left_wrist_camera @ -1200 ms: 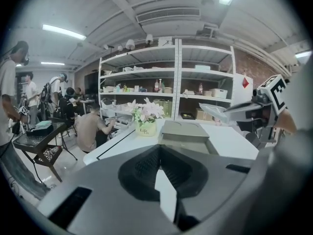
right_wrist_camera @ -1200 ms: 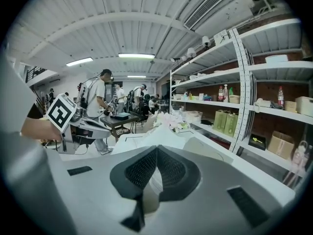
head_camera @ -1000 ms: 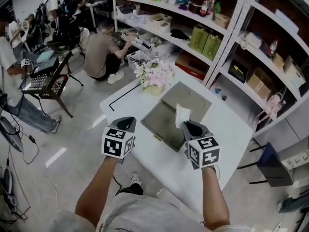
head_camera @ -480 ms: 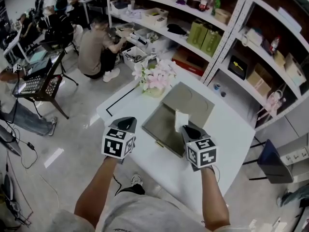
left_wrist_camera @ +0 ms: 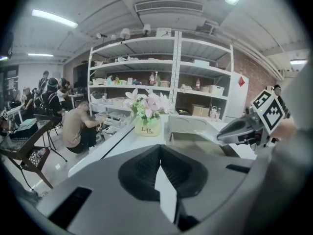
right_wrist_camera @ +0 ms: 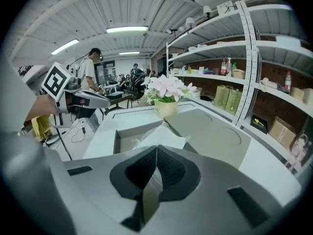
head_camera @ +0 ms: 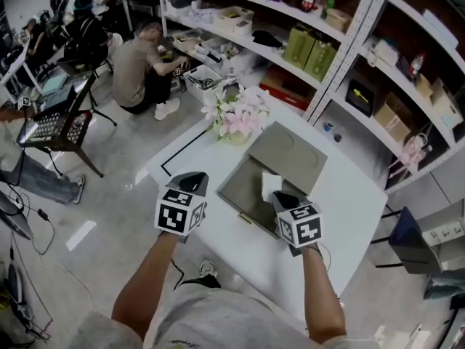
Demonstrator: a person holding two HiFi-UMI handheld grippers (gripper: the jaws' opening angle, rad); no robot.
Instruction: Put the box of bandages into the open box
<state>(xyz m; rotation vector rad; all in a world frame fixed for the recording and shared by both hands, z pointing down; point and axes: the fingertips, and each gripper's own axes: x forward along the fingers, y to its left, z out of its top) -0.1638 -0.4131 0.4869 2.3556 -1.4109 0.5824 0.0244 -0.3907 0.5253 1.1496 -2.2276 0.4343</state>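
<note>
The bandage box (head_camera: 270,184) is clamped in the right hand-held gripper (head_camera: 282,198) and held over the open box (head_camera: 242,192) on the worktop (head_camera: 340,195). The left hand-held gripper (head_camera: 190,183) is clenched, empty.

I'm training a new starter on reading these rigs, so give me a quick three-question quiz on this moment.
1. Pick one: what do the right tongs hold?
A) a cup
B) a white box of bandages
C) nothing
2. True or false: the left tongs are shut with nothing between them.
3. Fill in: the pot of flowers stands on the ___, beyond the open box.

Key: 1 B. 2 True. 3 table.
</note>
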